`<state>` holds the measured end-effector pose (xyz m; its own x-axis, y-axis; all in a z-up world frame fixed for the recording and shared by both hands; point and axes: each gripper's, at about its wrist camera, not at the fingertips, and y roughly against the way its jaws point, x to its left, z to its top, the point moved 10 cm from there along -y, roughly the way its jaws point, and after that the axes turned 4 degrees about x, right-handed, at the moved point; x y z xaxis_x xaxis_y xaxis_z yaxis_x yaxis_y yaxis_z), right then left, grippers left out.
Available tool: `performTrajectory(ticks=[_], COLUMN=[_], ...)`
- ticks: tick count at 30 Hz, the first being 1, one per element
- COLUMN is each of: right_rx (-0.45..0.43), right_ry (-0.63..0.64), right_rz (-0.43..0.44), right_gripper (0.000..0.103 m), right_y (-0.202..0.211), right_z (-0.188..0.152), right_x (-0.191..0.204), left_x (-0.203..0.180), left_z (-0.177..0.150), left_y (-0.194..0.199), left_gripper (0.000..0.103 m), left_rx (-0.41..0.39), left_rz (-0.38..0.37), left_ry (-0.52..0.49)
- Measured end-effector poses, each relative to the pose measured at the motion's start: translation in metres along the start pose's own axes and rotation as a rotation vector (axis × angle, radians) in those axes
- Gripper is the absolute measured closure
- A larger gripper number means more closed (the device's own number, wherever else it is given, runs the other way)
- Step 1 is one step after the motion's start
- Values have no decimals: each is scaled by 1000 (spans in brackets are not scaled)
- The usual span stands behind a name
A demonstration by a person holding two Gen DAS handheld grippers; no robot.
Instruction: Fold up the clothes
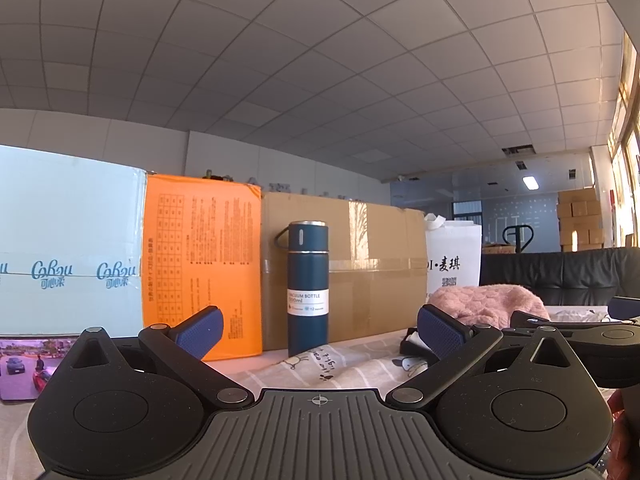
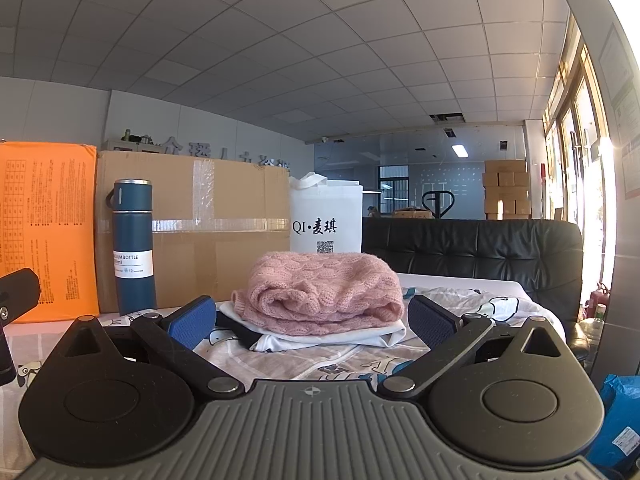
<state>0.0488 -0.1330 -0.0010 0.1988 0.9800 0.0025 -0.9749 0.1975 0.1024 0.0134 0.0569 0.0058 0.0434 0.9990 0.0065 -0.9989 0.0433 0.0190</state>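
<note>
Grippers level above table, jaws apart.

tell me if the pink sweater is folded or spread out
Folded: the pink sweater sits as a compact doubled-over bundle on a folded white garment.

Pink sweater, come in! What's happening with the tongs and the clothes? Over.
Left tongs open, empty. Right tongs open, empty. Pink sweater folded on white garment. Blue bottle stands left, clear of the pile.
</note>
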Motion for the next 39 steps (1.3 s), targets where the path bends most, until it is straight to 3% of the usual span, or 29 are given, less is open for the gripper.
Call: performTrajectory(ticks=[39], right_rx=[-2], right_ry=[-5], right_rz=[1], right_gripper=[0], right_y=[-1], right_z=[0], right_x=[-1], left_x=[0], left_z=[-1], left_y=[-1], left_gripper=[0], left_rx=[6], left_rz=[-4], left_ry=[6])
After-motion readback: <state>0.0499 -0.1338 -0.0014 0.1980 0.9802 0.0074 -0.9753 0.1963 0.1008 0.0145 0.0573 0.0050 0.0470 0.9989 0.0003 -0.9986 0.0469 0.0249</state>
